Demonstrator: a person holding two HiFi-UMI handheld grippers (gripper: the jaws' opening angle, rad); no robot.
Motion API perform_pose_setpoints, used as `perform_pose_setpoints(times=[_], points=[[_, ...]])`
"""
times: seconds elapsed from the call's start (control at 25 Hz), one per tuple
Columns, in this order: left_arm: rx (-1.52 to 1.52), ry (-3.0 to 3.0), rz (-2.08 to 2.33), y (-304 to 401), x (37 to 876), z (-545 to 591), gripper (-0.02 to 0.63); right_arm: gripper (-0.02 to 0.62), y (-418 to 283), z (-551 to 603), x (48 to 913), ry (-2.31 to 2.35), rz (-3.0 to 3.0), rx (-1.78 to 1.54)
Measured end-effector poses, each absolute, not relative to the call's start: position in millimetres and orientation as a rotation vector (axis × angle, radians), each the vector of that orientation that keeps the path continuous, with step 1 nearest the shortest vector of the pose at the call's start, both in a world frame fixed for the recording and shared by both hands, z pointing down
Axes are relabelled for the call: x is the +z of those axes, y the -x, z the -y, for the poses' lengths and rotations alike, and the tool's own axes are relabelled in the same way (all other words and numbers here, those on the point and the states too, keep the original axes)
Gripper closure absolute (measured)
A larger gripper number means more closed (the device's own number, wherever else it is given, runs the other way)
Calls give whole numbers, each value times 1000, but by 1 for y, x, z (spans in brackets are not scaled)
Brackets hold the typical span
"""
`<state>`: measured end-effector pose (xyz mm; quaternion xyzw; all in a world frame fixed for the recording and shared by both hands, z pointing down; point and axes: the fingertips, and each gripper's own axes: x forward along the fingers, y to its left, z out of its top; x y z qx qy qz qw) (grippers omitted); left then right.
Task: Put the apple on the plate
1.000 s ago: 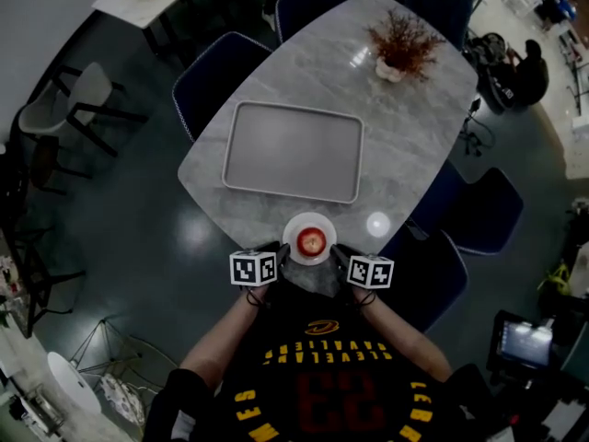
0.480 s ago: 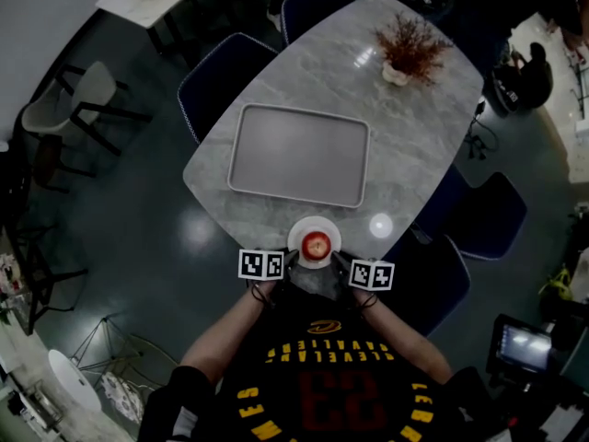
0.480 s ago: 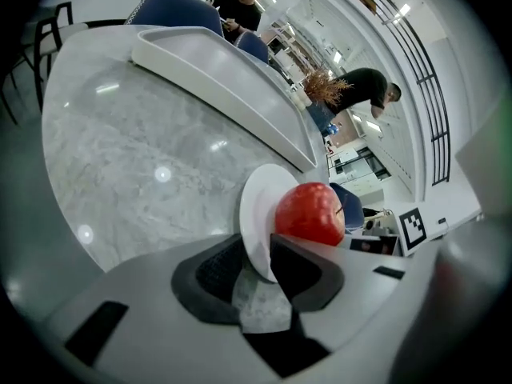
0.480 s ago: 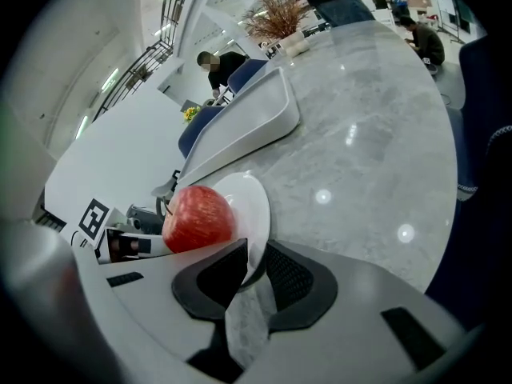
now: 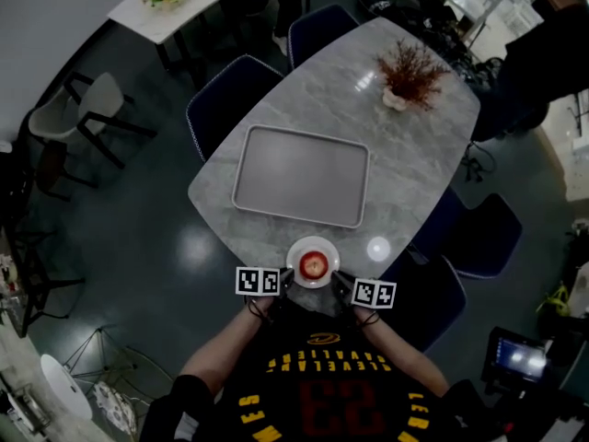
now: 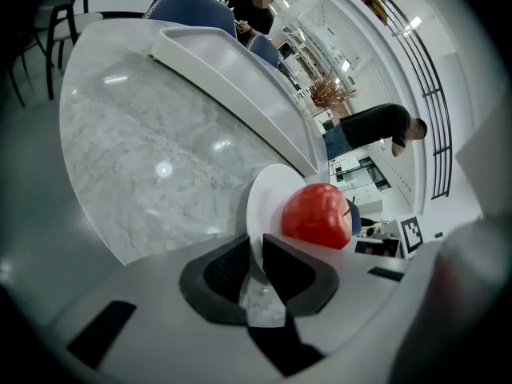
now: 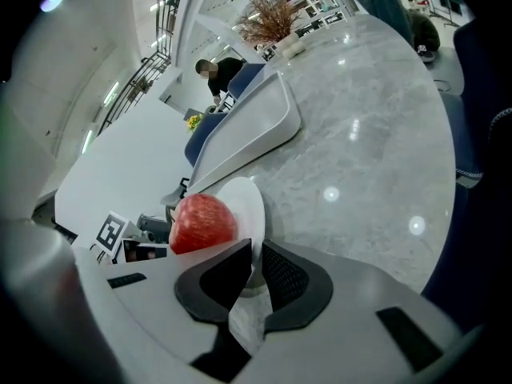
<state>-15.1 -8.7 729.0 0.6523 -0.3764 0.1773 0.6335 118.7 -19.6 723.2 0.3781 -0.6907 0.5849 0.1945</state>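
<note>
A red apple point(image 5: 313, 265) rests on a small white plate point(image 5: 313, 245) at the near edge of the marble table point(image 5: 405, 155). My left gripper point(image 5: 286, 280) is at the plate's left side. In the left gripper view its jaws are closing, with the plate point(image 6: 268, 198) rim between the pads and the apple point(image 6: 318, 214) just beyond my left gripper point(image 6: 258, 256). My right gripper point(image 5: 339, 283) is at the plate's right side. In the right gripper view my right gripper point(image 7: 256, 264) is shut on the plate point(image 7: 248, 202) rim beside the apple point(image 7: 202, 222).
A large grey tray point(image 5: 301, 175) lies on the table beyond the plate. A dried plant in a pot point(image 5: 408, 67) stands at the far end. Dark blue chairs point(image 5: 230, 99) ring the table. People stand in the background.
The head view has shifted slightly, so the table sits lower in the picture. Both grippers stay at the two sides of the plate, and the apple has not moved on it.
</note>
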Motion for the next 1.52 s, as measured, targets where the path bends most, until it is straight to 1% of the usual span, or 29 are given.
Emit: perform_pose_setpoints(times=[0.36, 0.96, 1.36, 1.52], points=[[304, -1533, 887, 25, 698, 23, 554, 552, -110, 37, 694, -1052, 2020, 1739], [24, -1612, 942, 48, 620, 100, 571, 561, -92, 107, 626, -1096, 2186, 1898], [-59, -1670, 938, 65, 590, 155, 571, 566, -74, 166, 589, -1117, 2280, 1926], [-73, -1686, 934, 71, 588, 179, 571, 568, -71, 184, 590, -1171, 2243, 1960]])
